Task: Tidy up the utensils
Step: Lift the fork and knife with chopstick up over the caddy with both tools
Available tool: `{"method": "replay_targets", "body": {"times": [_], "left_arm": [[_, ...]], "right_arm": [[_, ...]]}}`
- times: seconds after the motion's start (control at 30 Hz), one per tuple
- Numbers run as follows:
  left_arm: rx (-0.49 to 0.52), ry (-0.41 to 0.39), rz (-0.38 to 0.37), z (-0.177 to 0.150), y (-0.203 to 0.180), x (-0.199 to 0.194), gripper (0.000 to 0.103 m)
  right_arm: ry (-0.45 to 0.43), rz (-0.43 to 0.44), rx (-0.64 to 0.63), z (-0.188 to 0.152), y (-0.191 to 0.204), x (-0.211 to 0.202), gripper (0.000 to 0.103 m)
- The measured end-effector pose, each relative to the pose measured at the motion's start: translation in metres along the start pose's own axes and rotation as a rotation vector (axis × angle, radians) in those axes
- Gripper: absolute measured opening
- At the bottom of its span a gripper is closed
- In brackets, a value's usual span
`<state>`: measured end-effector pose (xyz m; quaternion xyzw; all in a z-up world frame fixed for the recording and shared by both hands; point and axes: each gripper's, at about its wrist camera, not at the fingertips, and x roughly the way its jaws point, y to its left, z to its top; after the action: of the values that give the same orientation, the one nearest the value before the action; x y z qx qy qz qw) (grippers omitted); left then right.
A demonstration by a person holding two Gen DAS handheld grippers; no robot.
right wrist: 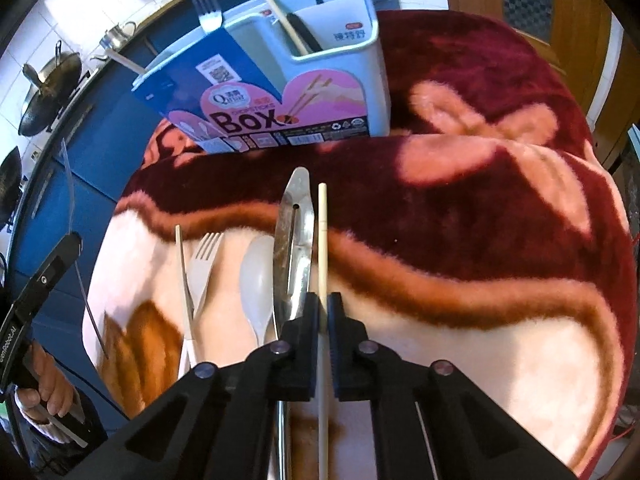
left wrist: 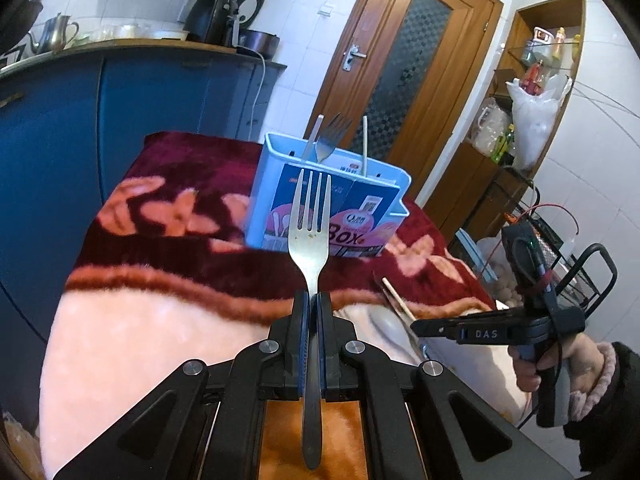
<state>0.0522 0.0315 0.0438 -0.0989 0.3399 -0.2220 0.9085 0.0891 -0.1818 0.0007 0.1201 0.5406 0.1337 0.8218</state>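
Note:
My left gripper [left wrist: 312,300] is shut on a steel fork [left wrist: 311,224], tines up, held above the blanket in front of the blue utensil box [left wrist: 276,184]. The box holds another fork [left wrist: 330,136] and chopsticks [left wrist: 365,144]. My right gripper [right wrist: 323,304] is shut on a pale chopstick [right wrist: 322,240], low over the blanket. Beside it lie a steel peeler [right wrist: 294,248], a white spoon [right wrist: 256,280], a white plastic fork [right wrist: 204,268] and a white knife [right wrist: 183,276]. The box [right wrist: 340,92] stands beyond them.
A red and pink flowered blanket [left wrist: 160,208] covers the table. Blue cabinets [left wrist: 120,92] with a kettle and an air fryer stand to the left, and a wooden door [left wrist: 400,64] is behind. A wire rack [left wrist: 560,248] and shelves stand to the right.

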Motion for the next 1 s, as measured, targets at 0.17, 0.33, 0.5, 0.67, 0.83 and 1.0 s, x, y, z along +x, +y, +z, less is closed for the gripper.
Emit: {"method": "replay_targets", "body": {"times": [0.17, 0.33, 0.5, 0.67, 0.83, 1.0], "left_arm": [[0.006, -0.033, -0.004, 0.005, -0.004, -0.008, 0.004], [0.012, -0.079, 0.01, 0.018, -0.007, -0.016, 0.004], [0.011, -0.134, 0.014, 0.037, -0.012, -0.019, 0.004], [0.028, -0.171, 0.03, 0.059, -0.017, -0.014, 0.004], [0.035, -0.227, 0.04, 0.088, -0.019, -0.004, 0.004], [0.034, -0.277, 0.059, 0.115, -0.014, 0.01, 0.004]], "right_arm": [[-0.118, 0.064, 0.005, -0.009, 0.006, -0.025, 0.006], [-0.296, 0.101, -0.03, -0.012, 0.019, -0.06, 0.006], [-0.434, 0.132, -0.053, -0.01, 0.025, -0.083, 0.006], [-0.544, 0.155, -0.059, 0.0, 0.026, -0.094, 0.006], [-0.634, 0.157, -0.083, 0.013, 0.022, -0.104, 0.006], [-0.685, 0.17, -0.095, 0.032, 0.02, -0.104, 0.006]]}}
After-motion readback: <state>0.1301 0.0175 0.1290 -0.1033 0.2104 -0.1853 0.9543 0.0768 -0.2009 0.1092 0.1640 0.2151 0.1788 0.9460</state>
